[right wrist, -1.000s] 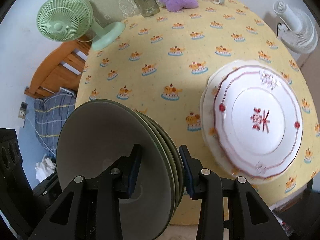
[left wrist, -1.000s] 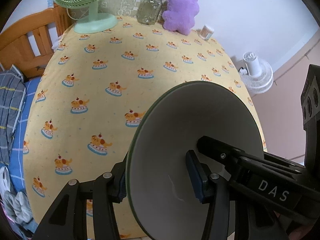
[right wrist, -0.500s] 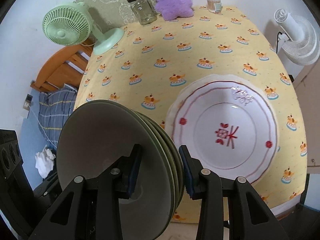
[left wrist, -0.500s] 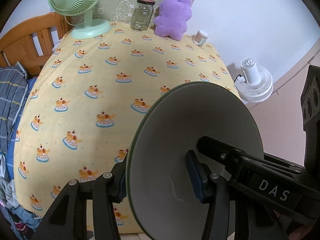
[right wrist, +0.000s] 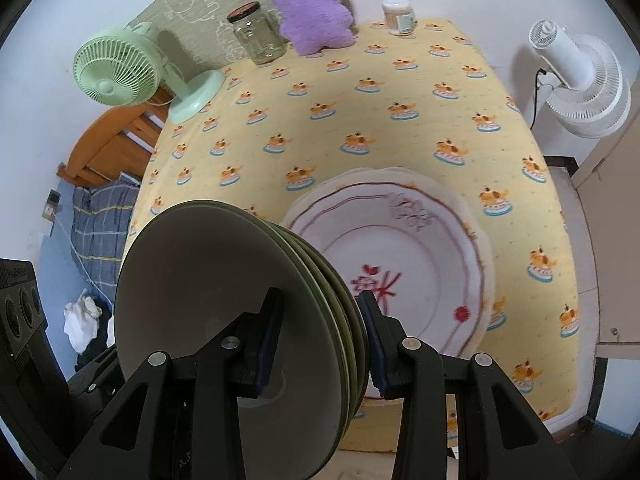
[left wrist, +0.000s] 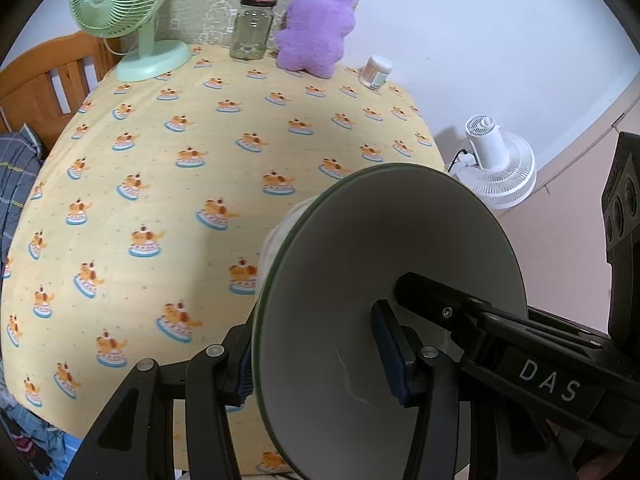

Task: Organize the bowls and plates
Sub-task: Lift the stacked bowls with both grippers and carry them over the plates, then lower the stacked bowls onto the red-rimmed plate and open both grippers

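**Kid:** What's the biggest thing here?

**Helper:** The table with the yellow cloth. On it lies a big white plate with red lines. It may sit on another plate; I can't tell.

**Kid:** And the green plates?

**Helper:** The stack of green plates is up in the air, on its edge, just beside the white plate. The right gripper pinches one side of the stack. The left gripper pinches the other side.

**Kid:** How do you put them down nicely?

**Helper:** I think both hands should tip the stack flat together, go down slowly, and let go only when it rests.

**Kid:** Any words?

**Helper:** "DAS" on the black gripper arm. The small tub has a label, too tiny to read.
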